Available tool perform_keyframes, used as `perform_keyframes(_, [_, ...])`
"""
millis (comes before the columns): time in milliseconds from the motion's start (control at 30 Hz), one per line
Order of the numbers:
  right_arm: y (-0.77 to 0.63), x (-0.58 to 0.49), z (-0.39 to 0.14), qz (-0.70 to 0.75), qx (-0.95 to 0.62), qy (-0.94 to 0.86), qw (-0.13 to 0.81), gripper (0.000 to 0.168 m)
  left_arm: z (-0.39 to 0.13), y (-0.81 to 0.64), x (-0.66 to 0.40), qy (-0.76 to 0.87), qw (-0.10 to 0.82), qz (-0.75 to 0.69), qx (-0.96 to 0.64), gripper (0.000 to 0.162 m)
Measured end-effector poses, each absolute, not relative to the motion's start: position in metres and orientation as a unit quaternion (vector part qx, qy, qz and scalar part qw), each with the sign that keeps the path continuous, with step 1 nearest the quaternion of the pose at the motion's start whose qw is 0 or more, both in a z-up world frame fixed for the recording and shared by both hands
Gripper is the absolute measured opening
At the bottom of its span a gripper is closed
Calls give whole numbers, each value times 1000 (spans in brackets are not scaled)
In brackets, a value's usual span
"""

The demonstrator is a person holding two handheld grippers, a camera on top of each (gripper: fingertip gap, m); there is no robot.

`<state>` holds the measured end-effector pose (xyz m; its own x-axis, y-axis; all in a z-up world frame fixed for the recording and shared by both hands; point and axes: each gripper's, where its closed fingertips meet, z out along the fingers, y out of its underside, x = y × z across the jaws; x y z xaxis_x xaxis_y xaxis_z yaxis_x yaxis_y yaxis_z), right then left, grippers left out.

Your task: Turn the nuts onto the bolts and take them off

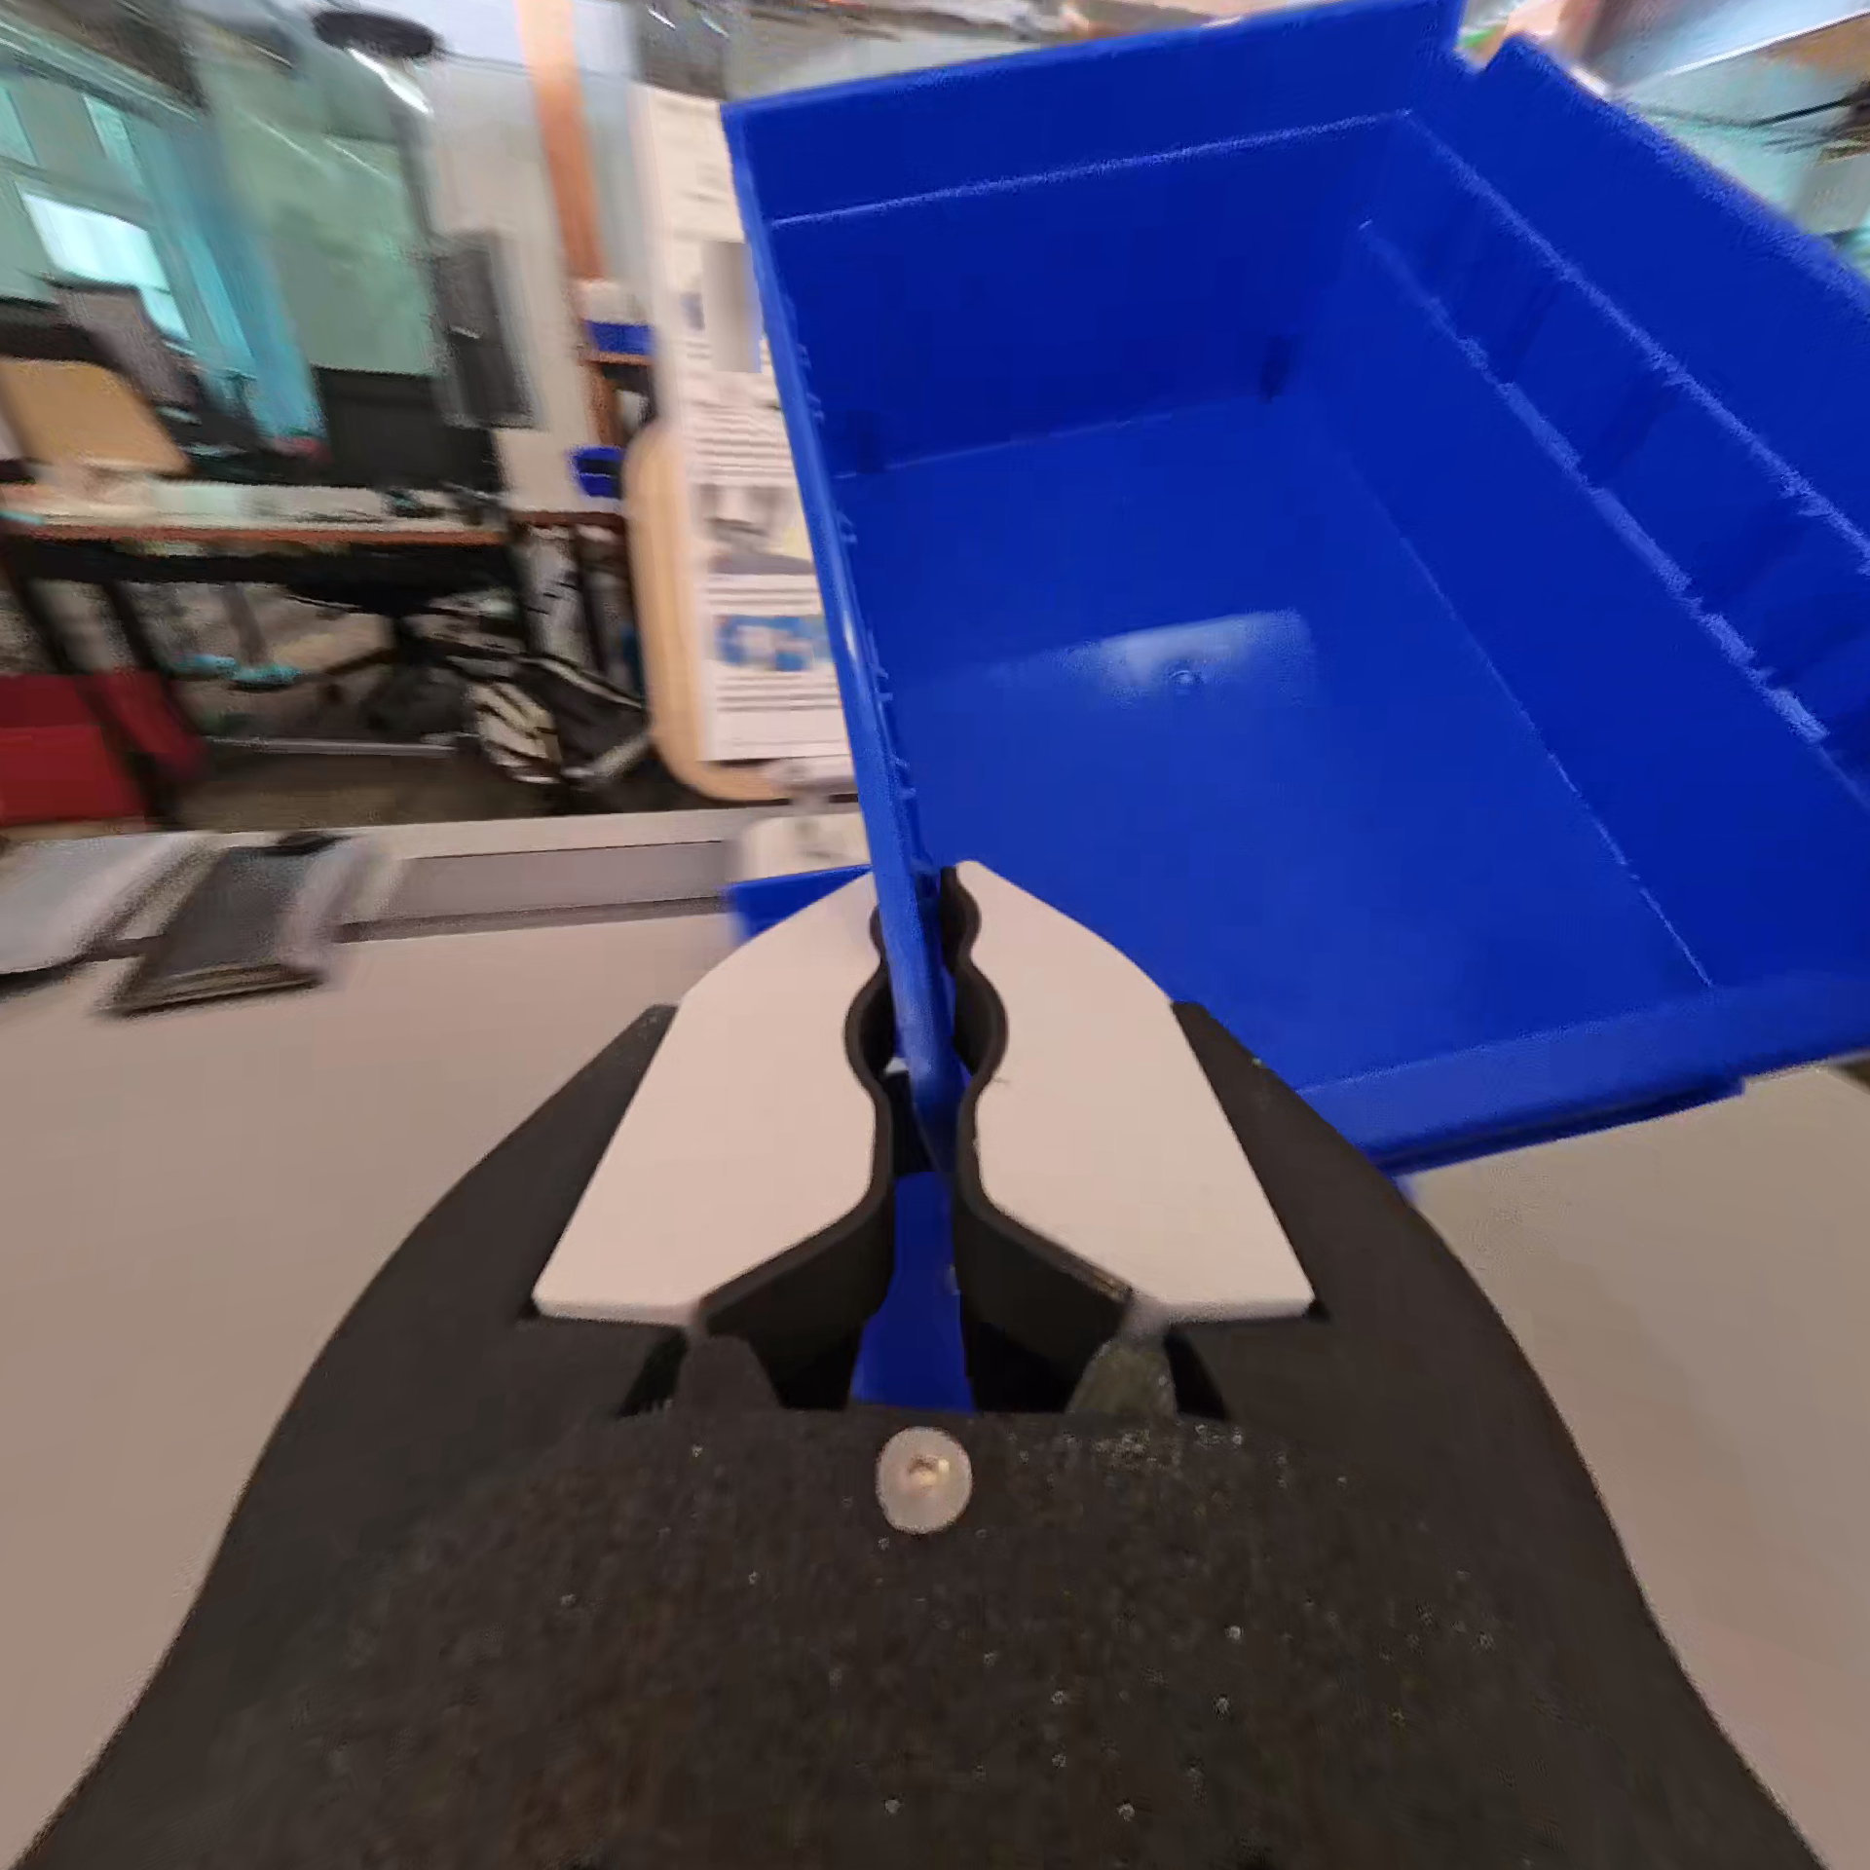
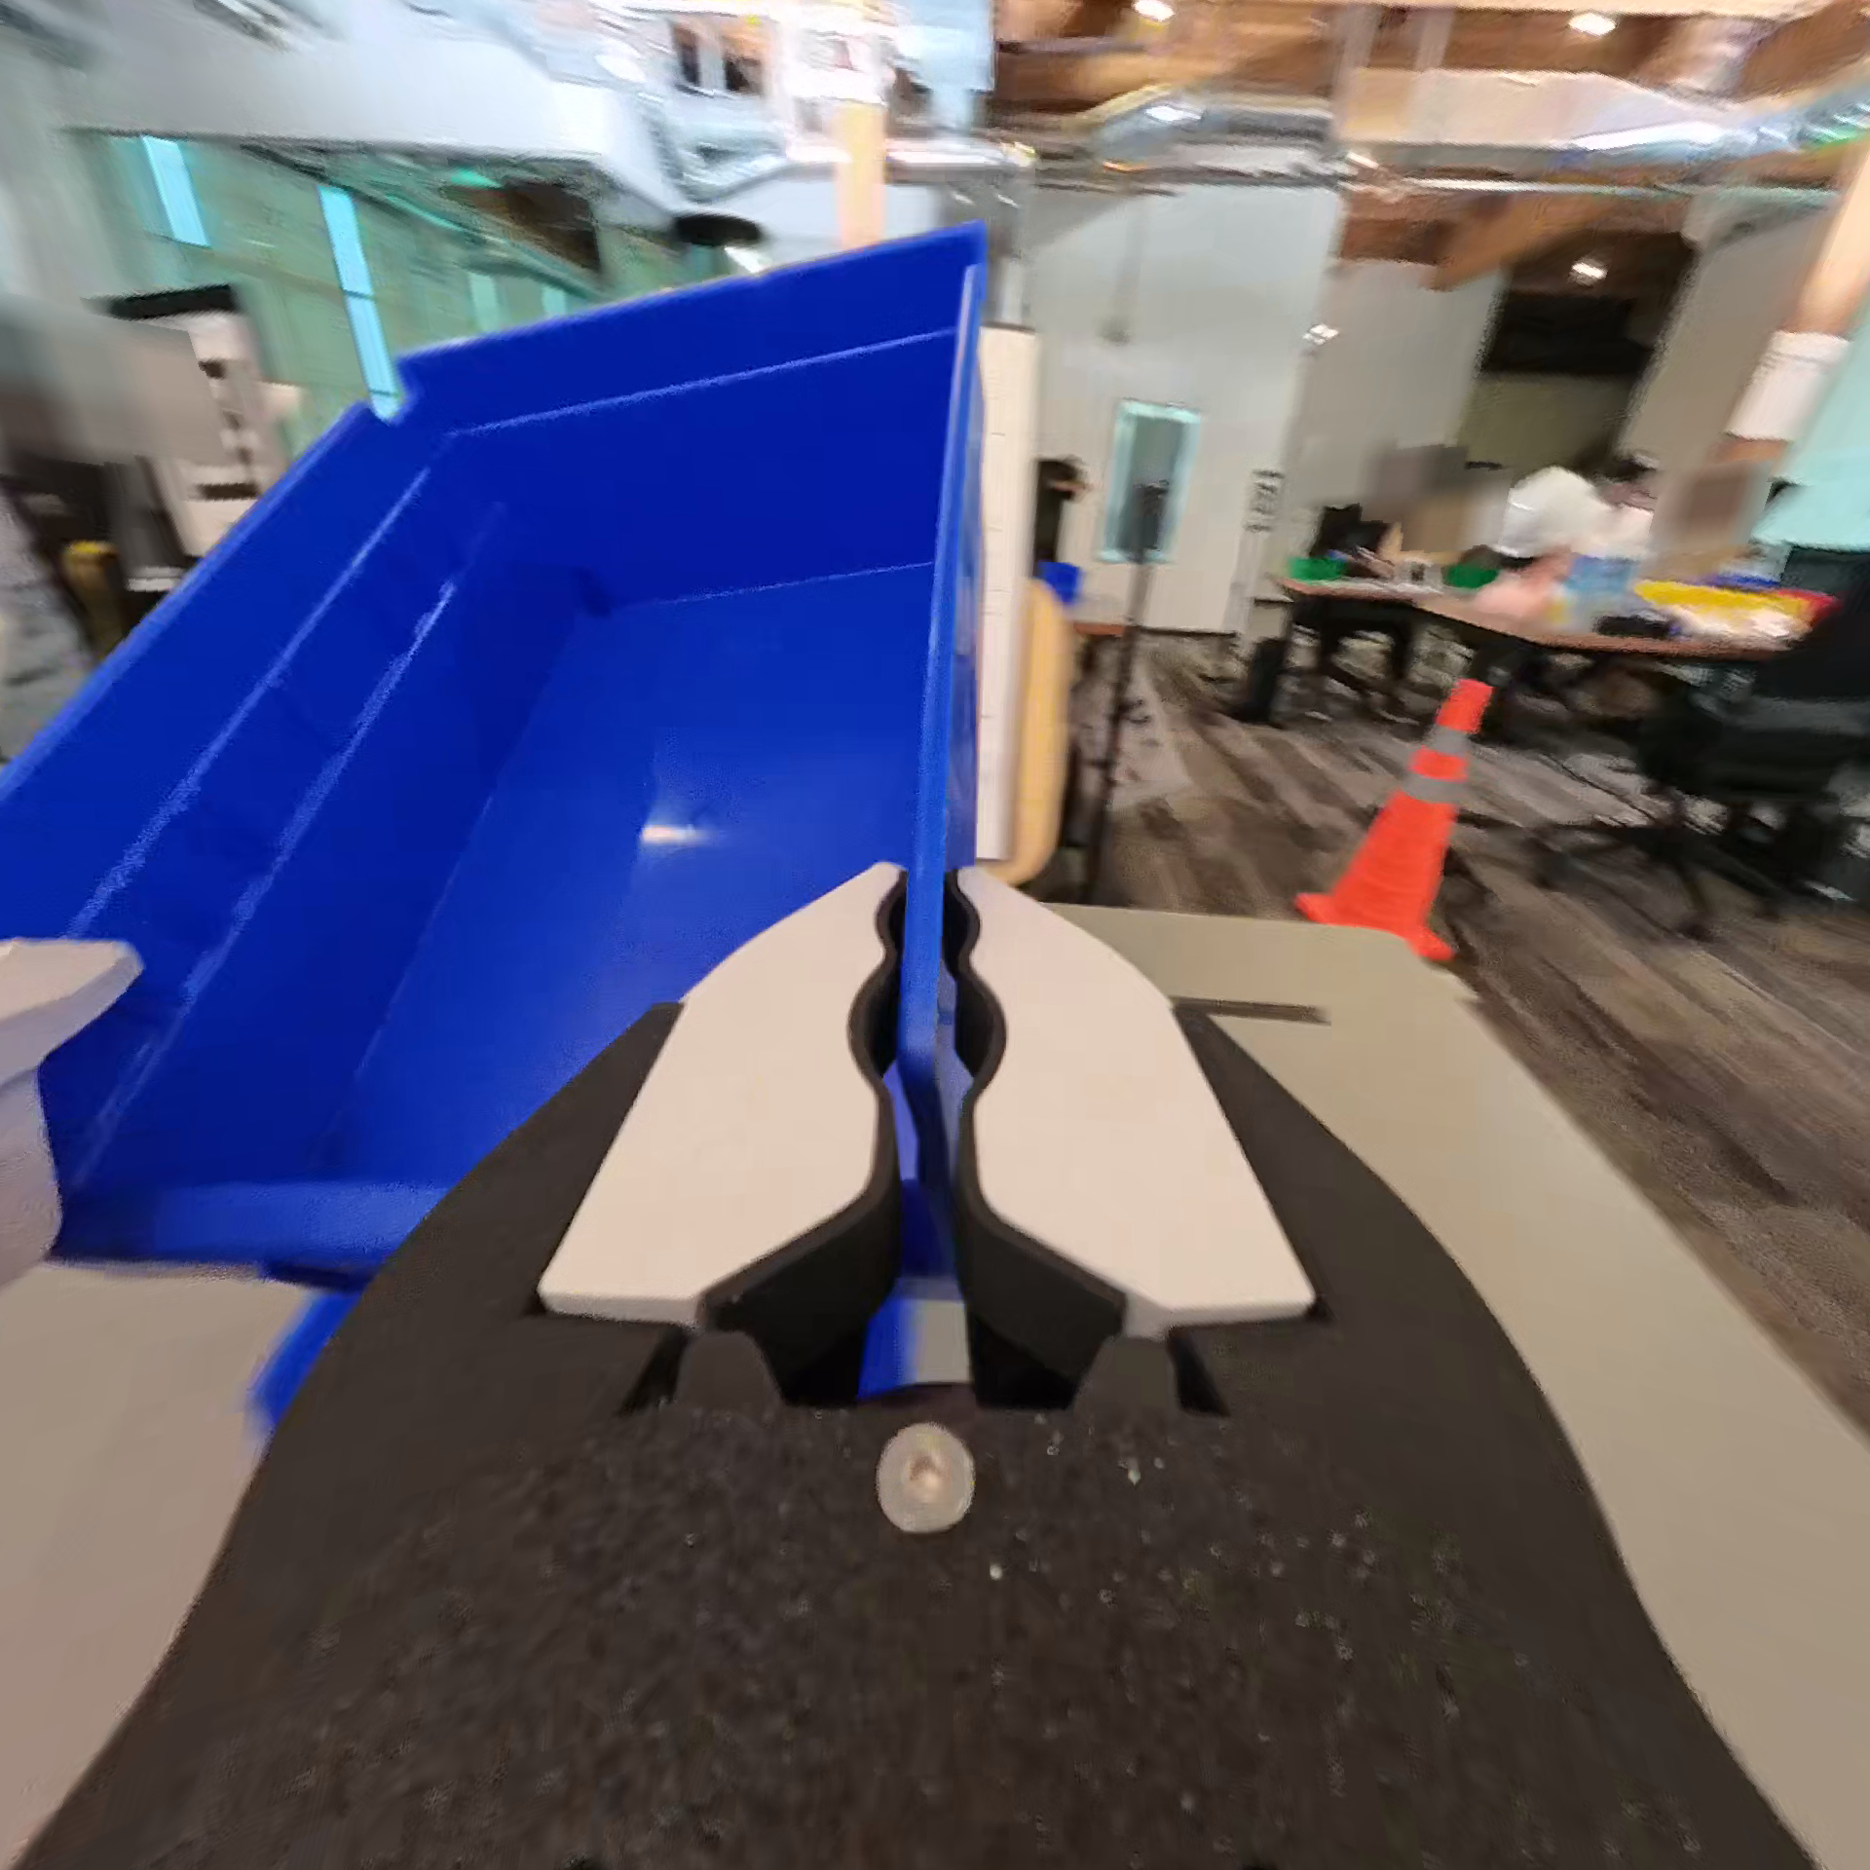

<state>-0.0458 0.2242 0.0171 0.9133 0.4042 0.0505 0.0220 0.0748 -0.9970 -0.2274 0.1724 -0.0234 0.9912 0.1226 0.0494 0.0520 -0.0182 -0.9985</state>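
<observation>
A blue plastic bin is held tilted above the grey table, and its inside looks empty. My left gripper is shut on the bin's left side wall. My right gripper is shut on the bin's right side wall. The bin also fills the left of the right wrist view. The tip of the left gripper shows at the left edge of the right wrist view. No nuts or bolts are in view.
The grey table lies under the bin. A second blue piece shows beneath the bin. A dark flat object lies at the table's far left. An orange cone stands on the floor beyond the table. Some 20 cm of space lies between my two pairs of fingers.
</observation>
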Motion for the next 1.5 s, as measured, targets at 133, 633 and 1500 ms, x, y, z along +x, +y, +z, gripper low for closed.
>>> perform_keyframes(133, [293, 68, 20, 90, -714, -116, 684, 5, -39, 252, -110, -38, 657, -72, -750, 5])
perform_keyframes(633, [399, 229, -186, 176, -816, -94, 543, 5, -194, 343, 51, 15, 535, -28, -844, 8])
perform_keyframes(1500, [293, 6, -92, 302, -680, -163, 648, 77, -130, 191, -206, -17, 562, -1, -827, 68])
